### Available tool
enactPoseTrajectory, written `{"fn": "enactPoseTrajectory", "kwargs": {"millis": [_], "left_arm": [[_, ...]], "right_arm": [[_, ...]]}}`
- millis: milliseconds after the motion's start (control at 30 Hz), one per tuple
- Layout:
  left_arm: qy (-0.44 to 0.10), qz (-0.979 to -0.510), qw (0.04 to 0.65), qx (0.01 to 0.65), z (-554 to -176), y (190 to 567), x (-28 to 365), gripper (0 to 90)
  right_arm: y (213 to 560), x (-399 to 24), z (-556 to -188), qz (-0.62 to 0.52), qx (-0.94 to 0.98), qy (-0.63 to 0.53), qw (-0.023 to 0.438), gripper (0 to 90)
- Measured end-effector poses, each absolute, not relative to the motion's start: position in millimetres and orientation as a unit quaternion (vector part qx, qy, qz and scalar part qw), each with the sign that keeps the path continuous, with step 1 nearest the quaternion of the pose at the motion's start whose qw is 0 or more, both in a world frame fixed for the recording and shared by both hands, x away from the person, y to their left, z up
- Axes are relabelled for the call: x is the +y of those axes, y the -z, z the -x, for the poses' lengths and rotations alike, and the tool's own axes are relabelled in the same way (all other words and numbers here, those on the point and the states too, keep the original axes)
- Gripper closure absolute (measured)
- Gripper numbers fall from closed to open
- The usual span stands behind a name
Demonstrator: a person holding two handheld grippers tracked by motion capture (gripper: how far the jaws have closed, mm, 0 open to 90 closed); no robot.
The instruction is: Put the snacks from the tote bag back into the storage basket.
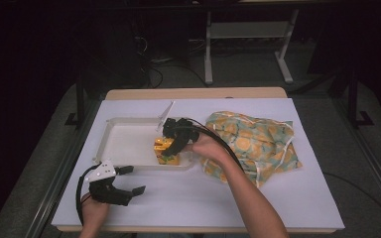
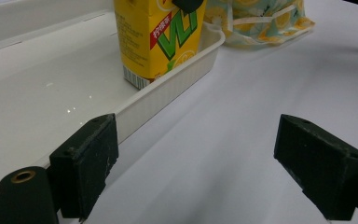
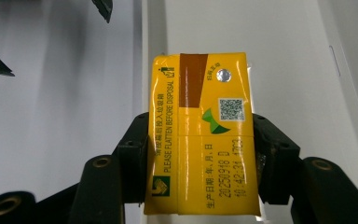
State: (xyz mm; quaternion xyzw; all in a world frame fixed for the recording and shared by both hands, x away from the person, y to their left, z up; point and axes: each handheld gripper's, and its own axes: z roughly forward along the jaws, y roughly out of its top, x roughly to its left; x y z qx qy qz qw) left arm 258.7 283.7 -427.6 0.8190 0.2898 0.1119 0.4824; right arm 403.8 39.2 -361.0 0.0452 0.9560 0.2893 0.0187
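- A table covered with a white sheet (image 1: pixel 258 193) is seen from above, with dark floor and the legs of a white stand behind its far edge.
- At the near left, the left gripper (image 1: pixel 129 181) is held low over the sheet just beside the tray's near rim; its jaws are spread wide apart with nothing between them.
- A shallow white tray (image 1: pixel 124 144) is placed left of centre.
- A yellow drink carton (image 1: pixel 166 151) is stood upright in the tray's near right corner, against the rim.
- The carton is clamped from above by the right gripper (image 1: pixel 171 144), one jaw pressed to each side, as shown in the right gripper view (image 3: pixel 200 144).
- A yellow-and-teal patterned cloth bag (image 1: pixel 258 144) is laid crumpled right of the tray.
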Motion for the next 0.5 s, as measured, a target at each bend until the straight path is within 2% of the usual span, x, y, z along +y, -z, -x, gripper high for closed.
{"fn": "enactPoseTrajectory", "kwargs": {"millis": [500], "left_arm": [[-0.113,-0.819,0.482,0.289,-258.8,427.6,283.1,13.5]], "right_arm": [[359.9,38.4,-401.0,-0.05,0.954,-0.294,0.02,42.4]]}}
